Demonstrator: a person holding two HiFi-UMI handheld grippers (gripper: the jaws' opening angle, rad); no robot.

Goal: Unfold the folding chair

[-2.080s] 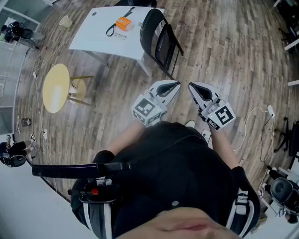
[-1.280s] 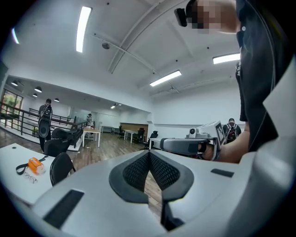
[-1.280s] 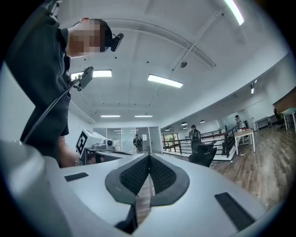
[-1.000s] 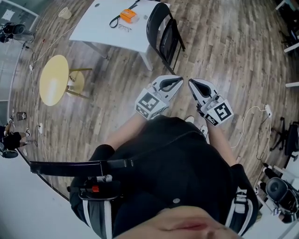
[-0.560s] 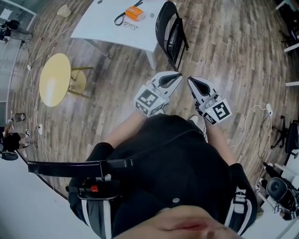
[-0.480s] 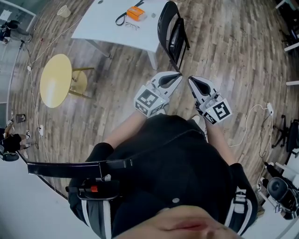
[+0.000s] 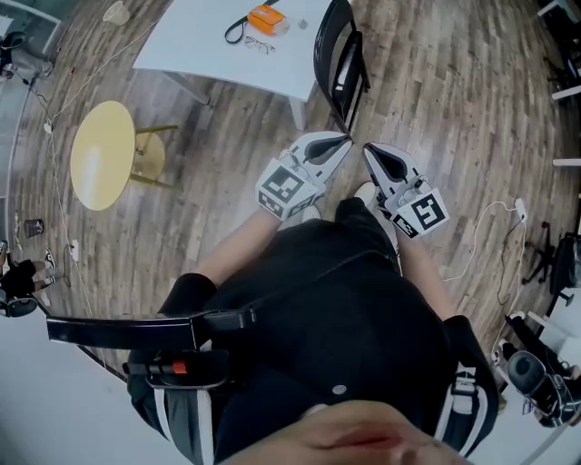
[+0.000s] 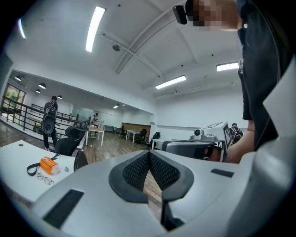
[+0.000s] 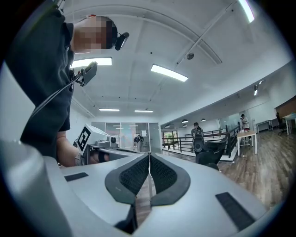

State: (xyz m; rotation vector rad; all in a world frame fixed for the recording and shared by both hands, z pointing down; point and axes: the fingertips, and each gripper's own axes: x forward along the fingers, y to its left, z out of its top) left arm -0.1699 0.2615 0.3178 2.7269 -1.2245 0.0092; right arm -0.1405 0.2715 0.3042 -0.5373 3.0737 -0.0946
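Observation:
The folded black chair [image 7: 341,56] stands upright, leaning against the edge of the white table [image 7: 209,45]. In the head view both grippers are held side by side in front of me, just short of the chair's lower end. My left gripper [image 7: 348,139] is shut with nothing in it, and its tip points at the chair. My right gripper [image 7: 366,147] is shut and empty too, a little right of the left one. In the left gripper view the shut jaws [image 8: 149,153] fill the foreground, and the chair's rounded back [image 8: 79,160] shows at the left beside the table [image 8: 18,162].
An orange object [image 7: 266,18], a black strap and a pair of glasses [image 7: 257,44] lie on the table. A round yellow stool [image 7: 103,154] stands left on the wood floor. A white cable [image 7: 486,236] runs along the floor at right. People and office chairs are far off.
I have walked toward the chair: chair and table have slid up in the head view, and the gripper tips are now closer to the chair. Both grippers stayed shut.

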